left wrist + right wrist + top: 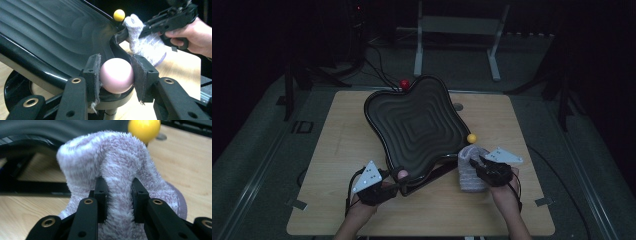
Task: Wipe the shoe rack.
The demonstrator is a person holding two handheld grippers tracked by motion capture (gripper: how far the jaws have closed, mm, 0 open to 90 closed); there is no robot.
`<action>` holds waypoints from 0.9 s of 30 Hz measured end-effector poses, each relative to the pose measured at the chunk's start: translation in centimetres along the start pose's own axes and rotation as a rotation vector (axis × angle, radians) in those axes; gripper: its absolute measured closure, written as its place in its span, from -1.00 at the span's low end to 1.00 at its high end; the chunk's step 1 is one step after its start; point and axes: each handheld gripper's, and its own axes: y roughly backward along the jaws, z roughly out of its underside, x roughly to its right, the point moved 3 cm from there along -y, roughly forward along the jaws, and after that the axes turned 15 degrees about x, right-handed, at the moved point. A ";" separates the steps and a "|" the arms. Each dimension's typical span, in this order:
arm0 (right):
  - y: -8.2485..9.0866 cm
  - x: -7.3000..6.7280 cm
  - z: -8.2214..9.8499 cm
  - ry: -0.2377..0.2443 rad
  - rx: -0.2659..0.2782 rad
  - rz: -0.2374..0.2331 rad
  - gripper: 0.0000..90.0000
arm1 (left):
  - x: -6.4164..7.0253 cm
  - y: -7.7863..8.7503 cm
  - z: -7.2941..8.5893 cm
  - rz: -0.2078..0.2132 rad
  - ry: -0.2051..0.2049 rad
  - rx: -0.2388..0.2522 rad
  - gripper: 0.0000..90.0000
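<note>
Pink ball [116, 78] clamped by left gripper [115, 80] steadies tilted tray [419, 125]; right gripper [119, 192], pinching fuzzy cloth [112, 180] beside tray's rim, should wipe with light, even pressure under yellow ball [144, 129].

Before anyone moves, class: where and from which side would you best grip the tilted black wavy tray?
Probably by the pink ball knob at the near corner of the black tray, approached from the person's side. It stands clear of the rim, and the left tool already pinches it there.

Overhead view; tong views near tray [422, 125]
</note>
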 end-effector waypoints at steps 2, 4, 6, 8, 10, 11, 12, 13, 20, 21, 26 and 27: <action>0.0 -0.4 -0.3 0.016 0.007 -0.009 0.60 | 0.0 0.0 0.0 0.000 -0.001 0.002 0.35; -0.4 -0.8 0.0 0.043 -0.009 -0.004 0.60 | 0.0 0.0 0.0 -0.002 -0.001 0.000 0.35; -0.8 -0.9 0.6 0.043 -0.025 0.000 0.60 | 0.1 0.0 0.0 -0.003 -0.002 0.001 0.35; -1.0 -0.9 0.9 0.043 -0.042 -0.002 0.60 | 0.1 -0.1 0.0 -0.001 -0.003 0.001 0.35; -0.9 -0.9 0.8 0.032 -0.044 -0.004 0.60 | 0.1 -0.1 0.0 0.000 -0.003 0.000 0.35; -0.7 -1.0 0.5 0.032 -0.034 -0.007 0.60 | 0.1 -0.1 0.0 0.001 -0.003 0.000 0.35; -0.4 -1.0 0.2 0.031 -0.019 -0.009 0.60 | 0.1 0.0 0.0 0.002 -0.002 0.000 0.34; -0.2 -1.1 -0.2 0.030 -0.006 -0.012 0.60 | 0.1 0.0 0.0 0.003 -0.001 0.001 0.34; -1.0 -1.4 0.6 0.041 -0.035 -0.004 0.59 | 0.1 -0.1 0.0 0.004 -0.004 0.000 0.35; -1.0 -1.3 0.6 0.036 -0.039 -0.004 0.59 | 0.1 -0.1 0.0 0.003 -0.003 0.000 0.35; 0.0 -1.4 -0.9 0.042 0.019 -0.002 0.59 | 0.1 -0.1 0.0 0.007 0.000 0.001 0.35; 0.1 -1.4 -1.2 0.041 0.032 -0.001 0.59 | 0.0 -0.1 0.0 0.007 0.002 0.001 0.34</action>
